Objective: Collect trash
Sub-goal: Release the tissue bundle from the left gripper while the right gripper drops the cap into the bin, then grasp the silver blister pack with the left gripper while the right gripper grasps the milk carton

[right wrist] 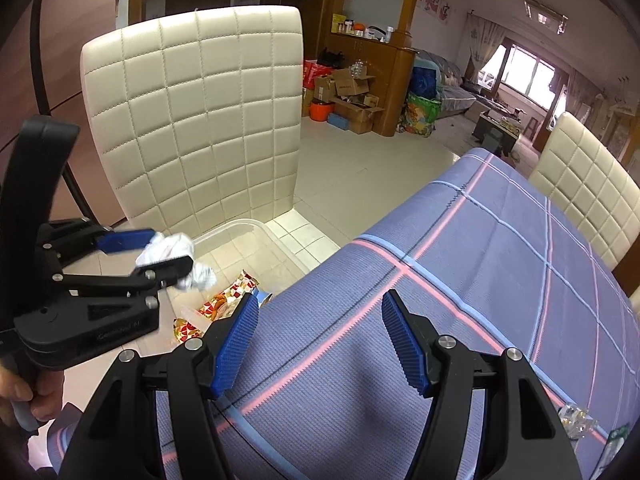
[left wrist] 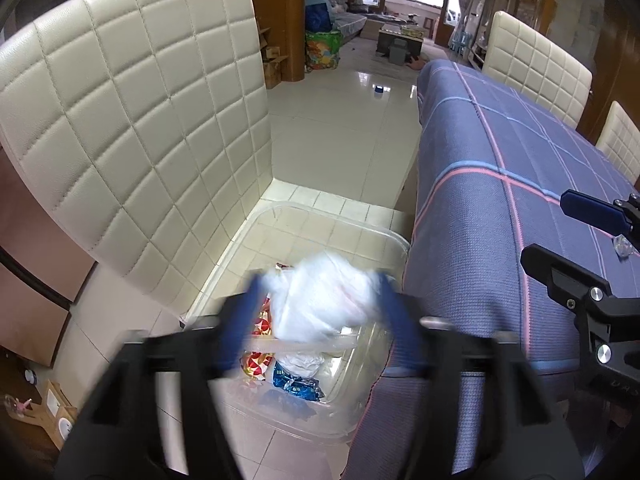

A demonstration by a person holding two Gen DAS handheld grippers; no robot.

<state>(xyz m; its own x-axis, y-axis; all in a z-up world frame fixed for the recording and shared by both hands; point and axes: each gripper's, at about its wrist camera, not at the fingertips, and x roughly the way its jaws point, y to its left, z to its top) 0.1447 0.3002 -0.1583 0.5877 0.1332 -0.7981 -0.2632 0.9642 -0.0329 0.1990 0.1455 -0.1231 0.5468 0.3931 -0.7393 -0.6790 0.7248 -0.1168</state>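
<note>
My left gripper (left wrist: 320, 300) is shut on a crumpled white plastic bag (left wrist: 324, 300) and holds it above a clear plastic bin (left wrist: 384, 240) on the cream chair seat. It also shows in the right wrist view (right wrist: 160, 252) with the white bag (right wrist: 176, 256) between its blue pads. The bin holds red-and-white wrappers (left wrist: 256, 364) and a blue packet (left wrist: 296, 386). My right gripper (right wrist: 316, 344) is open and empty over the blue plaid tablecloth (right wrist: 480, 280); it shows at the right edge of the left wrist view (left wrist: 560, 232).
A cream quilted chair back (left wrist: 132, 128) rises behind the bin. Two more cream chairs (left wrist: 536, 60) stand at the table's far side. A small clear wrapper (right wrist: 576, 420) lies on the table at lower right. Boxes and bags (right wrist: 352, 96) sit across the tiled floor.
</note>
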